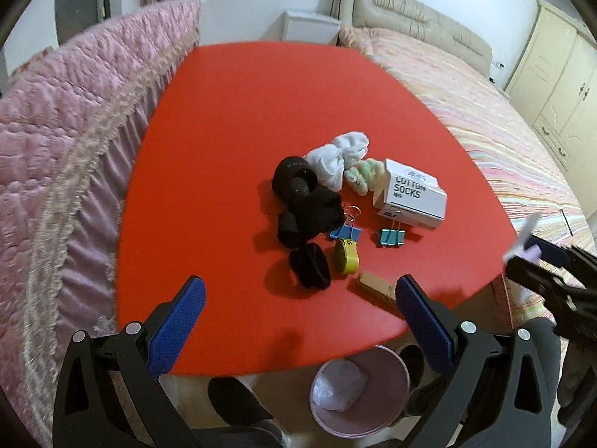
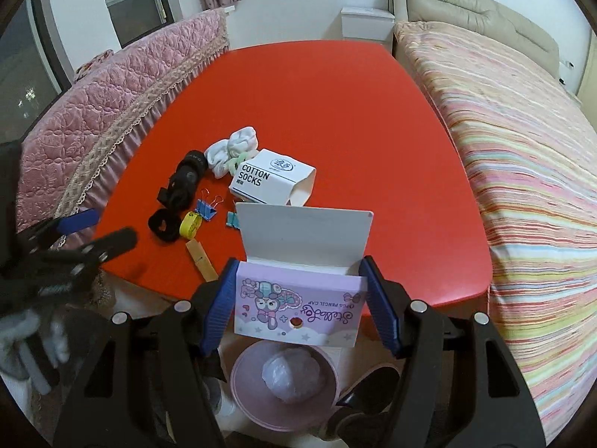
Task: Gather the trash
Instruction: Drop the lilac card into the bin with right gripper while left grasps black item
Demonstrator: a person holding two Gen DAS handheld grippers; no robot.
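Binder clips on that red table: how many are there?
2. A blue binder clip lies beside the black socks; a teal binder clip lies in front of the cotton socks box. Others may hide under the socks.

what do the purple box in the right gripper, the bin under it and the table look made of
Purple pencil cap box: thin printed cardboard, matte, judging by its folded white flap and flat creases. Pink bin: probably moulded plastic, with a smooth even rim; the crumpled liner inside looks like thin film. Red table: a smooth matte coated board; the core is not visible.
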